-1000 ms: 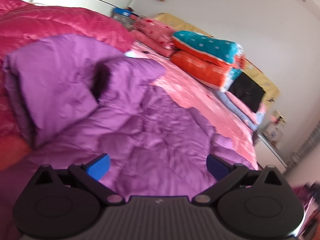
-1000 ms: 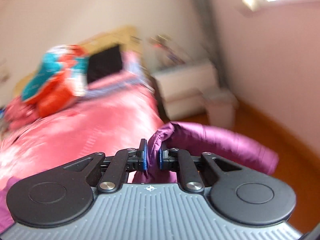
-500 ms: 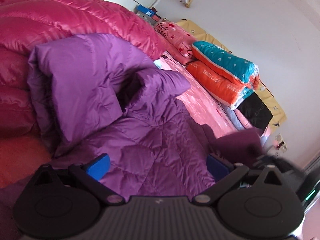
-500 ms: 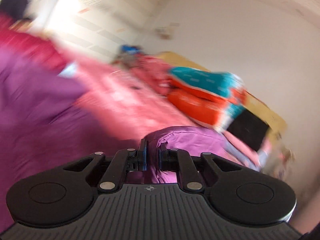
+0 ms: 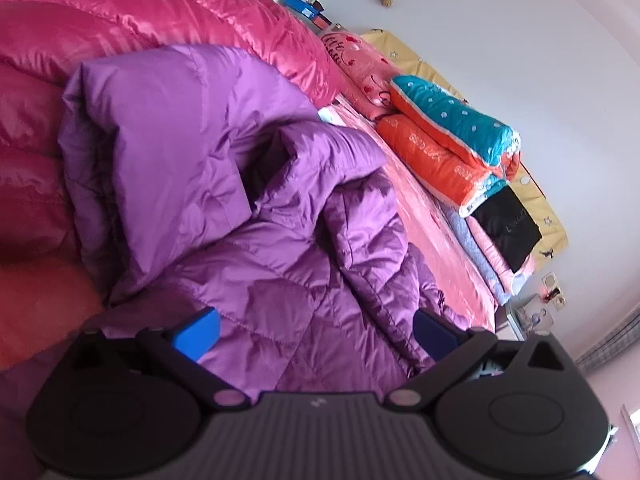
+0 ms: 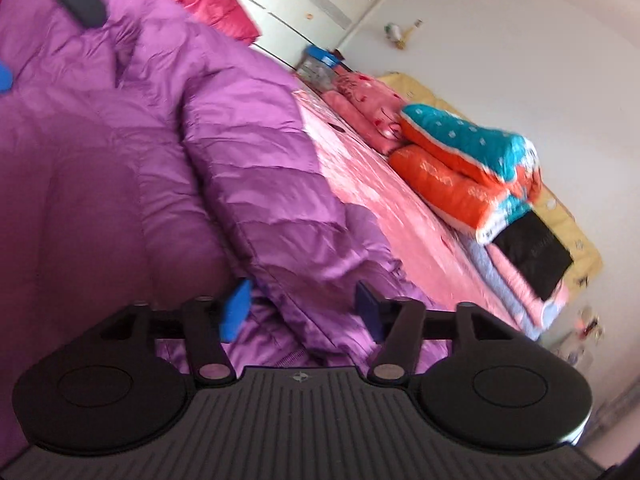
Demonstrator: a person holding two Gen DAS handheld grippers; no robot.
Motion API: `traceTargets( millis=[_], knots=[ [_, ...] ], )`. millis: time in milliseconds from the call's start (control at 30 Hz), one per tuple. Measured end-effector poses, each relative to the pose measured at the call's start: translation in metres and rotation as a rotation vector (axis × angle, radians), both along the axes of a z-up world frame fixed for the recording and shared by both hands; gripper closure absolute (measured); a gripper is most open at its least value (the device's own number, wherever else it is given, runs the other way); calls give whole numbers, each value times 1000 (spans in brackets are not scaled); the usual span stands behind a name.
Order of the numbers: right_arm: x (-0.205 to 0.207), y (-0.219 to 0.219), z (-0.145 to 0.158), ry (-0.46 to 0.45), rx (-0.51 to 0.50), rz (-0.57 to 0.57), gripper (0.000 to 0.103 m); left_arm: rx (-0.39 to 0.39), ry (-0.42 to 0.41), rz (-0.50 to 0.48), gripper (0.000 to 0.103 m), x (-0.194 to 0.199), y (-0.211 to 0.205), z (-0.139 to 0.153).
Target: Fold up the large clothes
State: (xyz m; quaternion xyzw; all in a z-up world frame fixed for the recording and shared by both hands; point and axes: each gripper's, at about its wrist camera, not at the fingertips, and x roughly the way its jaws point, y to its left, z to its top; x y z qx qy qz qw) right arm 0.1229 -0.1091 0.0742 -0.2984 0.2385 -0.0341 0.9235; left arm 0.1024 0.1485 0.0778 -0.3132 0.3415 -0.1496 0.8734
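A pink-covered bed [image 5: 424, 216] carries the purple down jacket [image 5: 248, 248], which lies beside a red down quilt [image 5: 132, 16]. The right tongs [image 6: 302, 310] have just been opening, sleeve fabric between their parted pads. The left tongs [image 5: 316, 332] gape released above the jacket.

The black two-finger left gripper [image 5: 316, 332] tilts downward, its blue-padded jaws spread wide with nothing pressed between them. The matching black right gripper [image 6: 302, 308] also tilts downward; its jaws have just been opening, pads gripping nothing.
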Motion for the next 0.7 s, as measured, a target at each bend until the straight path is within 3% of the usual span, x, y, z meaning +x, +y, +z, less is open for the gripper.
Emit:
traceTargets(
  millis=[200, 267, 367, 467, 533, 600, 700],
  knots=[
    [-19, -39, 20, -71, 113, -133, 15, 29, 4, -25, 1, 0, -9, -3],
    [-32, -69, 26, -106, 197, -219, 15, 42, -2, -36, 1, -1, -11, -4],
    [-47, -130, 41, -155, 412, -383, 18, 61, -11, -51, 1, -1, -16, -4],
    [-48, -188, 40, -170, 649, -489, 33, 87, -13, -62, 1, -1, -21, -6],
    [-47, -215, 30, -149, 793, -501, 48, 104, -15, -68, 1, -1, -24, -8],
    [-44, -223, 16, -107, 812, -518, 52, 124, -15, -75, 1, 0, -28, -11],
    [-33, -217, -10, -31, 729, -535, 56, 157, -21, -90, 1, -1, -35, -13]
  ],
)
